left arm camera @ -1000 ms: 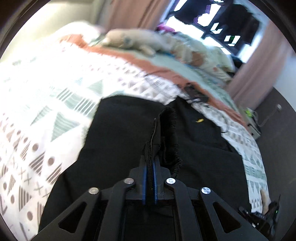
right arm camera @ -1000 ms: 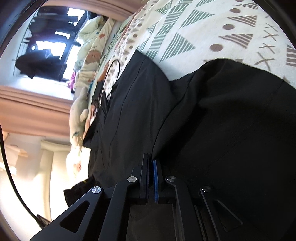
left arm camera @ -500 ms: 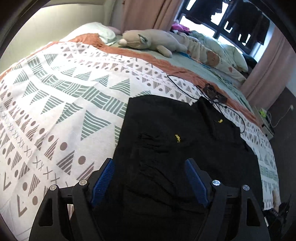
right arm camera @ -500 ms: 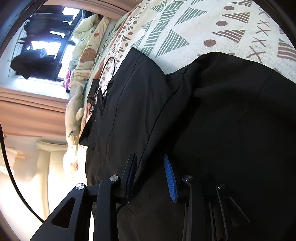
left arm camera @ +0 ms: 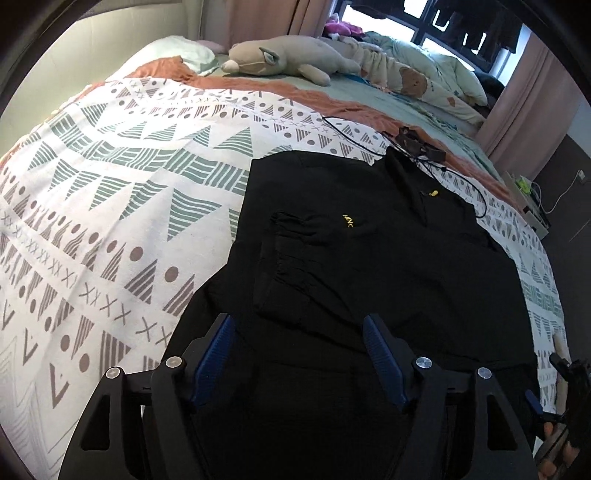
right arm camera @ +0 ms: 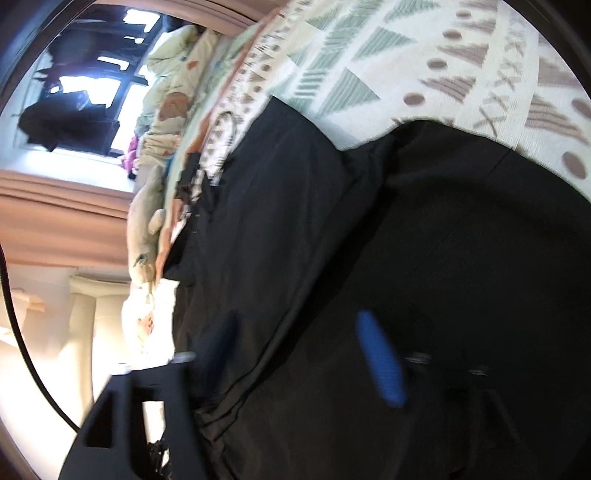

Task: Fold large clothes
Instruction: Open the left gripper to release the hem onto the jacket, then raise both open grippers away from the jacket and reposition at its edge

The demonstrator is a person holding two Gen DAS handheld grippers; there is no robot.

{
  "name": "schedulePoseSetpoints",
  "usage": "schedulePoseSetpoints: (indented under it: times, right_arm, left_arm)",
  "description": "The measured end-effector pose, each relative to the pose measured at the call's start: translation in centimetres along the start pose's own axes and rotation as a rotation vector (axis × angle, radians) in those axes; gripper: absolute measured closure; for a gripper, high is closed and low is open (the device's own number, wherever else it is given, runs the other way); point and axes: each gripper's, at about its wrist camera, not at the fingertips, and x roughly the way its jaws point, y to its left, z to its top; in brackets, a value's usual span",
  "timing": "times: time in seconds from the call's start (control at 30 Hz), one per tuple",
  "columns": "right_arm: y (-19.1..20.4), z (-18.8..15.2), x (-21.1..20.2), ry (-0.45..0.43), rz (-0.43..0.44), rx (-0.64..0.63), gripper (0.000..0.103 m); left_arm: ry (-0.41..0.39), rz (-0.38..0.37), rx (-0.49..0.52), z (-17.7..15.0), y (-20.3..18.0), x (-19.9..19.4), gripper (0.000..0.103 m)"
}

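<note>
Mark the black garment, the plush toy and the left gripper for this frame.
black garment (left arm camera: 369, 266): left wrist view, its middle panel.
plush toy (left arm camera: 291, 55): left wrist view, its body.
left gripper (left arm camera: 299, 354): left wrist view, between the open fingertips.

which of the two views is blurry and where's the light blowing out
Right wrist view: motion-smeared, the right claw and its blue pads streaked, the window and pale wall at lower left blown out. Left wrist view: sharp, the open left claw crisp over the black garment, which reads as near-featureless dark; only the window clips; fisheye bends the patterned bedspread.
</note>
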Motion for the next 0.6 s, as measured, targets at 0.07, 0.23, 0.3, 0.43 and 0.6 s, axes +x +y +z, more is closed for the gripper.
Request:
schedulePoseSetpoints:
  times: [0.07, 0.23, 0.3, 0.43, 0.6]
  right_arm:
    - [0.6, -0.7, -0.9, -0.009, -0.003, -0.055, 0.01]
    - [1.3, -2.5, -3.6, 0.003, -0.046, -0.151, 0.01]
    - [1.3, -3.7, -5.3, 0.003, -0.046, -0.193, 0.01]
    - [0.8, -5.4, -9.3, -0.007, -0.071, -0.269, 0.01]
    - [0.1, -6.8, -14.9, -0.047, -0.09, -0.314, 0.009]
  left_arm:
    - [-0.016, -0.008, -0.001, -0.5, 0.3, -2.1, 0.02]
    - [-0.079, -0.03, 0.006, -2.5, 1.4, -9.1, 0.014]
    - [-0.111, -0.031, 0.007, -3.4, 2.0, -11.8, 0.009]
    - [-0.149, -0.059, -0.03, -5.5, 3.6, -15.9, 0.006]
    - [-0.159, -0.103, -0.066, -8.8, 5.2, -20.0, 0.005]
